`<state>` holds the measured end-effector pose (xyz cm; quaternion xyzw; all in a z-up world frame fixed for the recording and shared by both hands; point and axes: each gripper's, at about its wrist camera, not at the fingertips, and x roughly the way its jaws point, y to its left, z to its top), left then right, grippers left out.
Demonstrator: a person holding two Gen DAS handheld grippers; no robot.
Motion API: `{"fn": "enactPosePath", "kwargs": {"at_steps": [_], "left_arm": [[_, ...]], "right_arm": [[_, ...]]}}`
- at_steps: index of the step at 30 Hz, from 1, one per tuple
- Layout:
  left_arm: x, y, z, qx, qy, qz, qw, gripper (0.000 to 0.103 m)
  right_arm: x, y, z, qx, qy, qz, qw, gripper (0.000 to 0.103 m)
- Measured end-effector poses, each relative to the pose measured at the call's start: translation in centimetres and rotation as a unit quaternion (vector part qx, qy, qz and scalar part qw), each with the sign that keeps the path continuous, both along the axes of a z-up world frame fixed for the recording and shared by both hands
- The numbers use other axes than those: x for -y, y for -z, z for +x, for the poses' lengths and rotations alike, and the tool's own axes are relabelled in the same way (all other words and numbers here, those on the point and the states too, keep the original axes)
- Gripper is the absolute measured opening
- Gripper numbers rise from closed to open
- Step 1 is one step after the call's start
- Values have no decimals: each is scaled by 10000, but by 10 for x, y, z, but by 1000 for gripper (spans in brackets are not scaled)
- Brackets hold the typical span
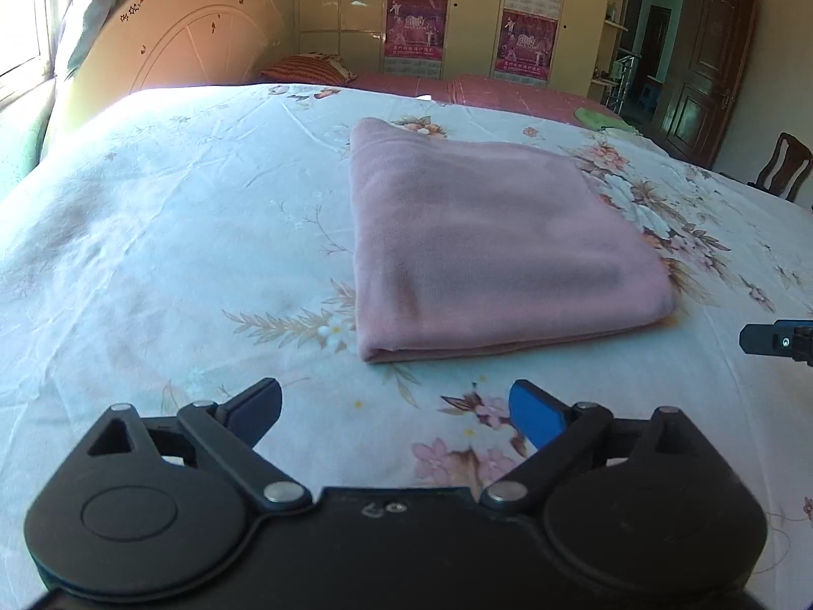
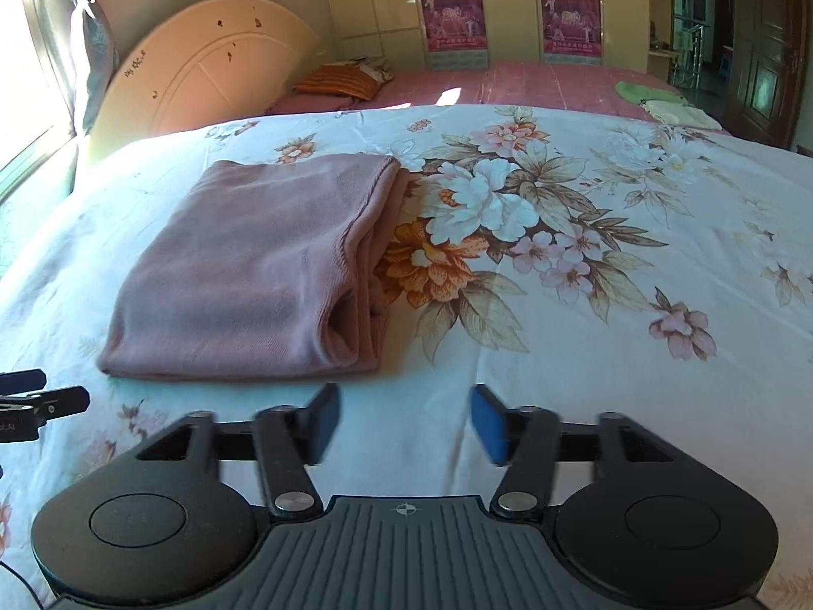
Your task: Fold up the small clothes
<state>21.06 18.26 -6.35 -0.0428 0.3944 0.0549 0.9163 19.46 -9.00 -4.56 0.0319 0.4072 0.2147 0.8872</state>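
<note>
A pink garment (image 1: 488, 239) lies folded into a neat rectangle on the floral bedsheet (image 1: 178, 234). It also shows in the right wrist view (image 2: 254, 269), with its layered edges on the right side. My left gripper (image 1: 396, 412) is open and empty, just in front of the garment's near edge. My right gripper (image 2: 404, 422) is open and empty, in front of the garment's near right corner. The right gripper's tip (image 1: 777, 338) shows at the right edge of the left wrist view. The left gripper's tip (image 2: 40, 401) shows at the left edge of the right wrist view.
A cream headboard (image 1: 188, 46) stands at the far left by a window. A striped pillow (image 2: 340, 82) and a green cloth (image 2: 645, 91) lie on the pink sheet beyond. Wardrobes with posters (image 1: 416, 25) line the back wall. A wooden chair (image 1: 780, 165) stands at the right.
</note>
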Motion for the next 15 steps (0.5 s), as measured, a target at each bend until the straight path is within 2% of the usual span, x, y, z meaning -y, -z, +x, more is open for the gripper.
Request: {"fn": "enactPosePath", "kwargs": {"at_steps": [5,7,8,15], "left_arm": [[32,-21,-28,136,31,117,9998,98],[44,-30,-38,226,16,193,9996,100],[47,-34,-43,277,31,246,9993,101],[68,-59,-86,548,18,166,9984,101]], "right_arm": [[3,-17,-41,181,-223,26,9996,87],[4,-26,-54,304,-208,-40,9993,95],[6,-30,-59,379,-218,-28,9990,103],[24,-61,-93,649,-261,91,9975,103]]}}
